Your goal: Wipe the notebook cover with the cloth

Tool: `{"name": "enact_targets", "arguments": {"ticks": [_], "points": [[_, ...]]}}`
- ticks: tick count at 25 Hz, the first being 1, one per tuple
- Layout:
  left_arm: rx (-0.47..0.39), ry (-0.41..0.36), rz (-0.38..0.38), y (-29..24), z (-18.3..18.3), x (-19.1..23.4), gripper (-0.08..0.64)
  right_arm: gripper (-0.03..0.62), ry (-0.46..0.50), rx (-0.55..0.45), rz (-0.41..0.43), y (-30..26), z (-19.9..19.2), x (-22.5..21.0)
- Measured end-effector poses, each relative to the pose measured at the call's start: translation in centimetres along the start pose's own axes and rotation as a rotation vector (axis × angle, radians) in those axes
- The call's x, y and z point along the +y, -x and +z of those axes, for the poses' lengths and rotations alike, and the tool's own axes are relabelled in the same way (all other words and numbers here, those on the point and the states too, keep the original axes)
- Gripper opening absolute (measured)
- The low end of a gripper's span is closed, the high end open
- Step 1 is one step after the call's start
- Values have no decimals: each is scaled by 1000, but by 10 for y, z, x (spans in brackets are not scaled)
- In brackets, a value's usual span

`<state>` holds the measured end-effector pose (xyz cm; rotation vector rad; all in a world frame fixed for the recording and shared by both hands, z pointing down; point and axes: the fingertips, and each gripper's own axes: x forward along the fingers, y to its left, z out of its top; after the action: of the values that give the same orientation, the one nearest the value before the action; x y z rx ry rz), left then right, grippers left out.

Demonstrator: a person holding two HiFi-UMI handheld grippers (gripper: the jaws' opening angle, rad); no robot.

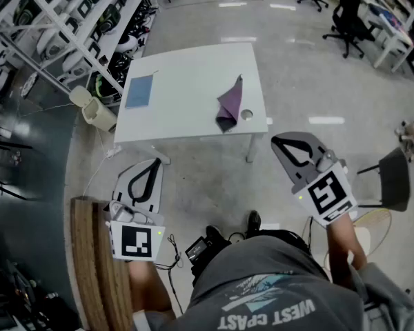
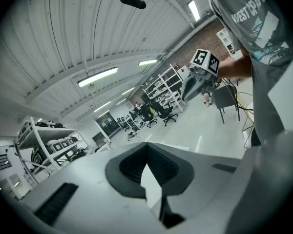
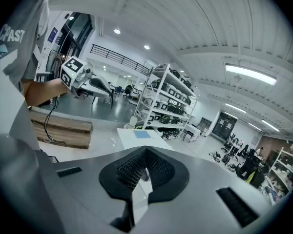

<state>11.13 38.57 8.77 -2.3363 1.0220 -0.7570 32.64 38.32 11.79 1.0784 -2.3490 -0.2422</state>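
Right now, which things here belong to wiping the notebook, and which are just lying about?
For the job: blue notebook, purple cloth, both on the white table.
Just lying about: small round object beside the cloth, bin, wooden boards, chair, shelves.

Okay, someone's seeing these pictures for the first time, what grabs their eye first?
The purple cloth stands out first, bunched into a peak on the right part of the white table. The blue notebook lies flat near the table's left edge. The left gripper and right gripper hang shut and empty over the floor, short of the table.
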Motion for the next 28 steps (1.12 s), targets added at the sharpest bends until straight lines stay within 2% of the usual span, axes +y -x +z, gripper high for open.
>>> {"name": "enact_targets", "arguments": {"ticks": [11,20,28], "points": [[36,3,13,-26,11,-7,0,29,6,-9,21,-2,-15,-28],[65,-3,41,-45,23,-4,0,29,-9,-56,52,-13,-20,-53],[78,22,36,-58,-15,22,0,31,-40,-53,49,-57,-16,-59]]}}
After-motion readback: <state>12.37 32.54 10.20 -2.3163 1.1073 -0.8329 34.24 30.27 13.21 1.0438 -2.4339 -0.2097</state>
